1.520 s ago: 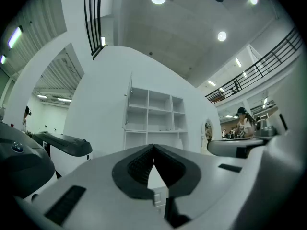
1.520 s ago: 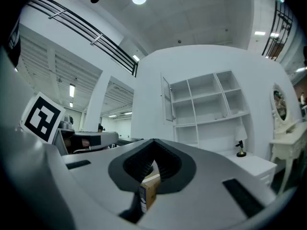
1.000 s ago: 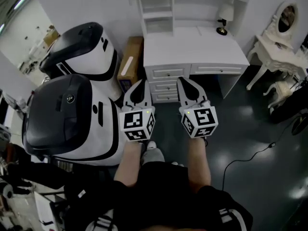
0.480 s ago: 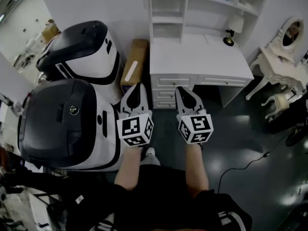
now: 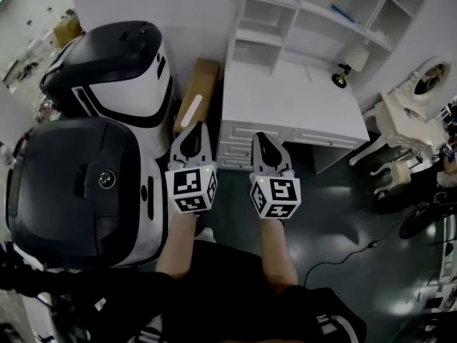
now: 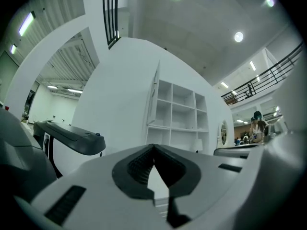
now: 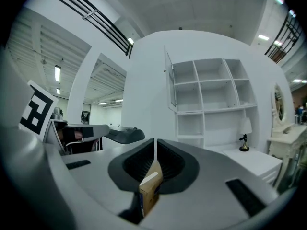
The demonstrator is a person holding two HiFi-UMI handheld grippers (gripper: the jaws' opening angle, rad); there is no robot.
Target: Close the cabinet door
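A white desk [image 5: 293,102] with an open-shelf hutch [image 5: 314,20] stands ahead against the wall. A thin white cabinet door [image 7: 169,80] hangs open at the hutch's upper left; the left gripper view shows this door [image 6: 154,97] edge-on. My left gripper [image 5: 193,136] and right gripper [image 5: 263,141] are held side by side, pointing level at the desk's drawers and short of them. Both are shut with nothing between the pads. The left gripper [image 6: 153,147] and right gripper [image 7: 155,142] show their jaws closed in their own views.
Two big white-and-black machine bodies [image 5: 107,70] [image 5: 78,184] fill the left side. A cardboard box [image 5: 196,95] leans between them and the desk. A small lamp [image 5: 350,66] sits on the desk. A white vanity with a mirror [image 5: 421,91] stands right; a cable [image 5: 343,252] crosses the dark floor.
Both grippers and the person have moved forward toward the desk. The hutch shelves now show larger and closer. The jaws have stayed shut.
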